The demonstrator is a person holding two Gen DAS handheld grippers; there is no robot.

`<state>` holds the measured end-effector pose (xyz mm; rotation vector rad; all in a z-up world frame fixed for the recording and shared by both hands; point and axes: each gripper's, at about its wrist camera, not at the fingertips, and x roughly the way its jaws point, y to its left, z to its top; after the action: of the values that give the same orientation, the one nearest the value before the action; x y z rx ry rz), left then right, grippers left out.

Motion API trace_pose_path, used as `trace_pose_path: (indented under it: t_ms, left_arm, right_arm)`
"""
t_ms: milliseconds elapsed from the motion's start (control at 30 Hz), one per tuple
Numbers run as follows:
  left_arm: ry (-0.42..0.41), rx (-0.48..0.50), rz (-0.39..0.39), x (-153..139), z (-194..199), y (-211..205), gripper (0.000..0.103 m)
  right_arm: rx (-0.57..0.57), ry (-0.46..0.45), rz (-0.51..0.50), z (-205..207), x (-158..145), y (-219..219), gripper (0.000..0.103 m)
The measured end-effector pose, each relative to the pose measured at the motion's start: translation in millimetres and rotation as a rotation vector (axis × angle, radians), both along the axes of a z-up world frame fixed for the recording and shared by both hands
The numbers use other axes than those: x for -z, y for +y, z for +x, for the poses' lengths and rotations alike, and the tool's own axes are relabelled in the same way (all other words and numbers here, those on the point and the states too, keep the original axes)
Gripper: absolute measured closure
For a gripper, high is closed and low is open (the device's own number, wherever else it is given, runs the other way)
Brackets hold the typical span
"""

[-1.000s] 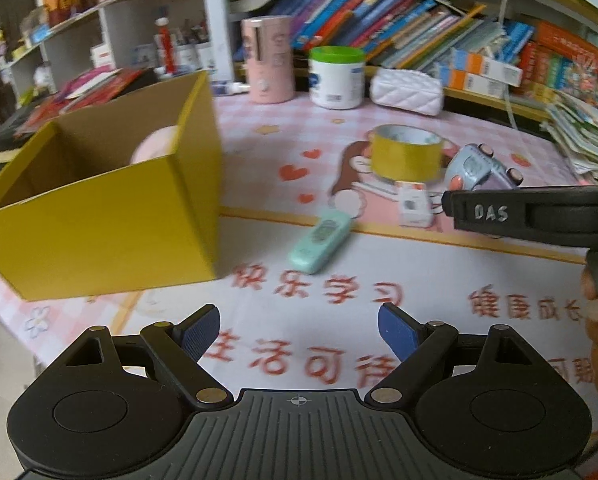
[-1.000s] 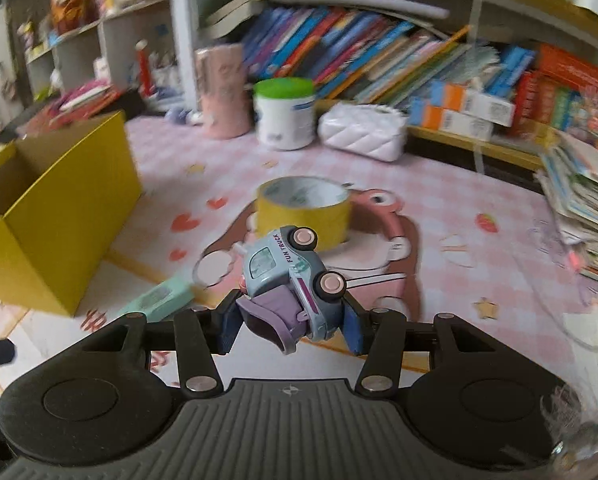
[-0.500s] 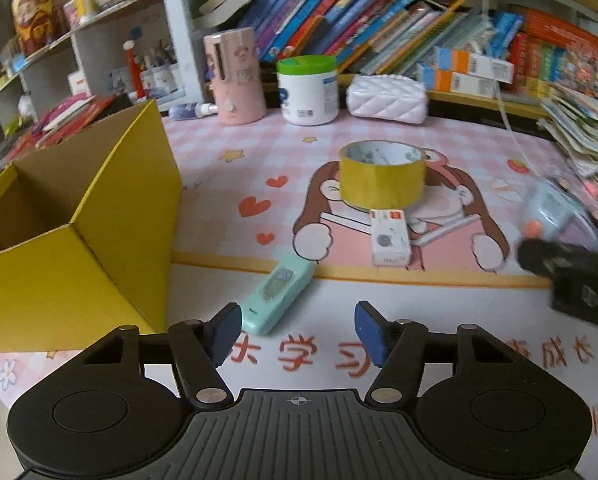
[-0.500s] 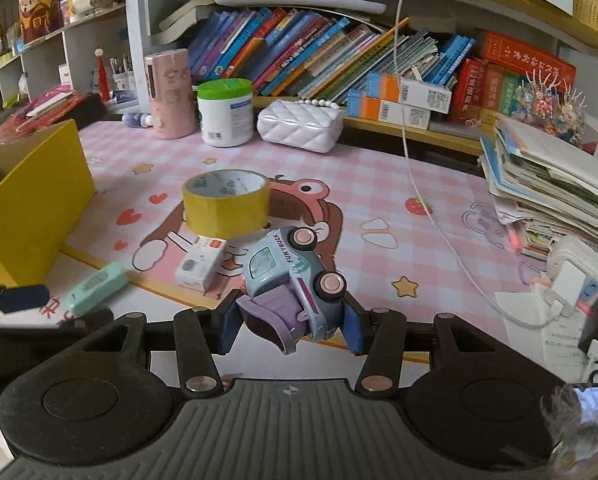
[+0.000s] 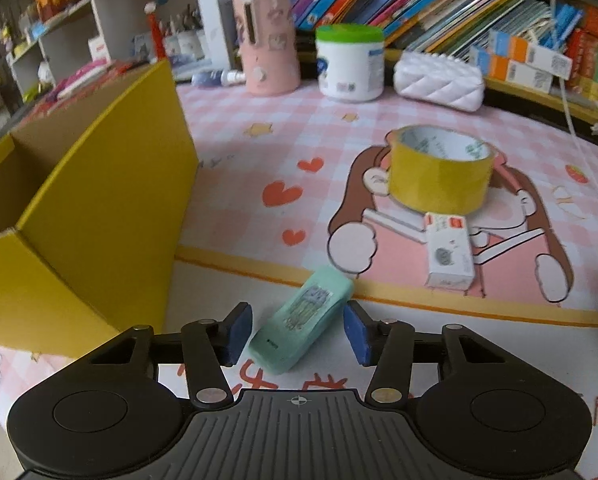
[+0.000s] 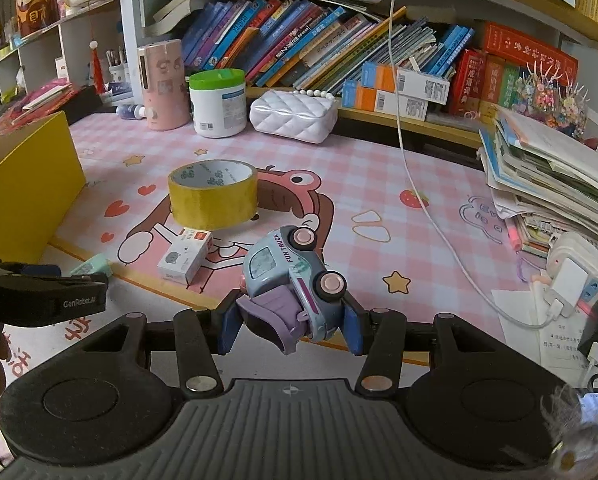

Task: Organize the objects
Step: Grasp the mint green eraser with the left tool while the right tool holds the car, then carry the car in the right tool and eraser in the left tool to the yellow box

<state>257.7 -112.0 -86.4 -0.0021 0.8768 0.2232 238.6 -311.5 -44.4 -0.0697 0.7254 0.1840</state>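
My left gripper (image 5: 297, 334) is open, its blue pads on either side of a mint-green eraser-like block (image 5: 303, 322) lying on the mat, with gaps on both sides. My right gripper (image 6: 291, 326) is shut on a blue-and-purple toy truck (image 6: 291, 280), held above the mat. A yellow cardboard box (image 5: 91, 216) stands open at the left. A yellow tape roll (image 5: 441, 170) and a small white box (image 5: 449, 256) lie on the pink mat; both also show in the right wrist view, the tape roll (image 6: 213, 194) behind the white box (image 6: 185, 256).
A pink cylinder (image 5: 267, 42), a white jar with green lid (image 5: 349, 64) and a white quilted pouch (image 5: 439, 80) stand at the back before shelves of books. A paper stack (image 6: 555, 184), a charger and cable (image 6: 419, 184) lie at the right.
My left gripper moved forward and down until the mint block sits between its open pads. My right gripper keeps the toy truck and has drawn back to the right.
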Motion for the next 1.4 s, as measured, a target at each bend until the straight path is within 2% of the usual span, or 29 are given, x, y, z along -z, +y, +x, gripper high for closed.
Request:
trace_pose_path:
  t_ms: [133,200,267,433,833,1167,1400]
  left_arm:
    - [-0.009,-0.003,-0.022,0.3,0.2,3.6,0.057]
    - [-0.012,0.016,-0.05,0.1,-0.1,4.0,0.072]
    - [-0.009,0.042,-0.054,-0.8,-0.4,0.7,0.08]
    - [-0.003,0.061,-0.078,-5.7,-7.3,-1.7,0.08]
    - [-0.122,0.129,-0.124,-47.9,-53.0,-0.1,0.08]
    - [-0.159,0.129,-0.142,-59.0,-98.3,38.7,0.08]
    - [-0.164,0.102,-0.153,-60.9,-136.8,80.8,0.08]
  right_arm:
    - [-0.005,0.008,0.004,2.6,1.5,0.7,0.056]
    - [-0.008,0.012,0.006,3.3,2.4,1.7,0.056]
    - [-0.006,0.022,0.01,3.8,3.0,2.3,0.056]
    - [0.02,0.041,0.03,4.9,3.0,4.1,0.056]
    - [-0.021,0.028,0.016,-9.5,-4.8,34.9,0.055]
    - [-0.058,0.007,0.001,-39.0,-17.7,80.7,0.055]
    - [-0.096,0.009,-0.009,-70.0,-22.9,125.7,0.055]
